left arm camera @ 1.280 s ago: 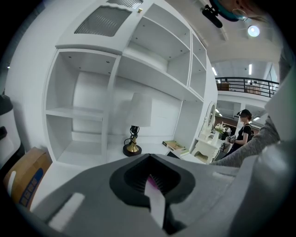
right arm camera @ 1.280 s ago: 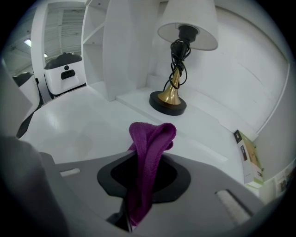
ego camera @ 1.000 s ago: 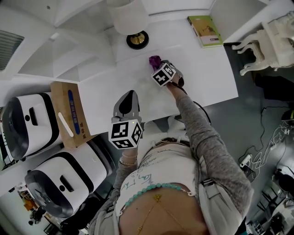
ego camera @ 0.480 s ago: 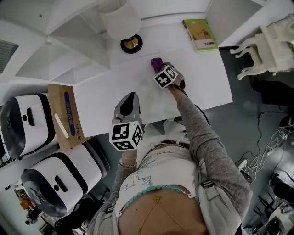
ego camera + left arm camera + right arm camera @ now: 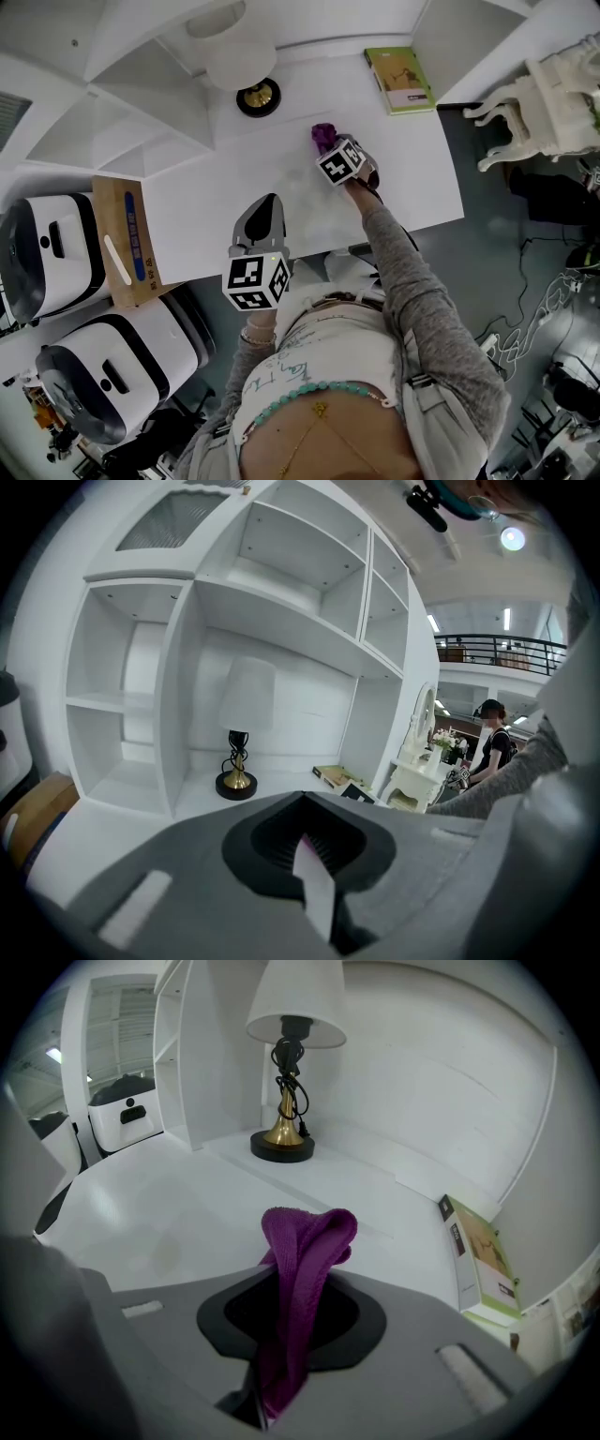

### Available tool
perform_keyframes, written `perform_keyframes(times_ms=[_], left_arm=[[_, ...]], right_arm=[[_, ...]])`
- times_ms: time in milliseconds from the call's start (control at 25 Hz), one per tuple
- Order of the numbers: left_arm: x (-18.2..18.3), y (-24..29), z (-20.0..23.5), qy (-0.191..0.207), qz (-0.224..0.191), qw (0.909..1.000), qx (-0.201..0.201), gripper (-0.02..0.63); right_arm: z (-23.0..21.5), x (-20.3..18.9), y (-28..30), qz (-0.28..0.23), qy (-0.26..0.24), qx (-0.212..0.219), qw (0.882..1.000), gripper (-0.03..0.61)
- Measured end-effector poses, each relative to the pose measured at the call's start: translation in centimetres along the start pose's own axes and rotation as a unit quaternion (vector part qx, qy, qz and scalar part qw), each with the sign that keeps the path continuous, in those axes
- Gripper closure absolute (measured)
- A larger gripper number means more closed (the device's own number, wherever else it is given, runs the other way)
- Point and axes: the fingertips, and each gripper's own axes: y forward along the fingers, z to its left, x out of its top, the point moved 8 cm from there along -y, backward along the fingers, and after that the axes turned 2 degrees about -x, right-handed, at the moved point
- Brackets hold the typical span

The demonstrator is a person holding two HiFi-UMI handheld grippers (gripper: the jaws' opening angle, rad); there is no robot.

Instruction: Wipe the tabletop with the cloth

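1. Right gripper (image 5: 329,146): the jaws are clamped on a purple cloth (image 5: 323,134). In the right gripper view a folded loop of the cloth sticks out past the jaw tips.
2. Cloth position: over the white tabletop (image 5: 412,169), near the lamp (image 5: 257,97), to its right and on the person's side of its base. The views do not show whether the cloth touches the tabletop.
3. Left gripper (image 5: 266,201): the jaws are pressed together with nothing between them. It is held at the tabletop edge nearest the person, well apart from the lamp and slightly to its right.
4. Lamp: black round base with a brass stem and a white shade, standing at the back of the tabletop.
5. Book (image 5: 399,79): green cover, lying flat to the right of the lamp near the back corner of the tabletop.
6. Cardboard box (image 5: 122,239): off the tabletop, to the left of the lamp and nearer the person.
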Motion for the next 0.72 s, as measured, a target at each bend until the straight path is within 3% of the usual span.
perform_keyframes(times_ms=[720], left_arm=[[0.0,1.4,-2.4,0.001,0.0,1.0,0.0,0.614]], right_arm=[[-3.4,-2.5,-0.9,0.006,0.007,-0.008,1.0,0.49]])
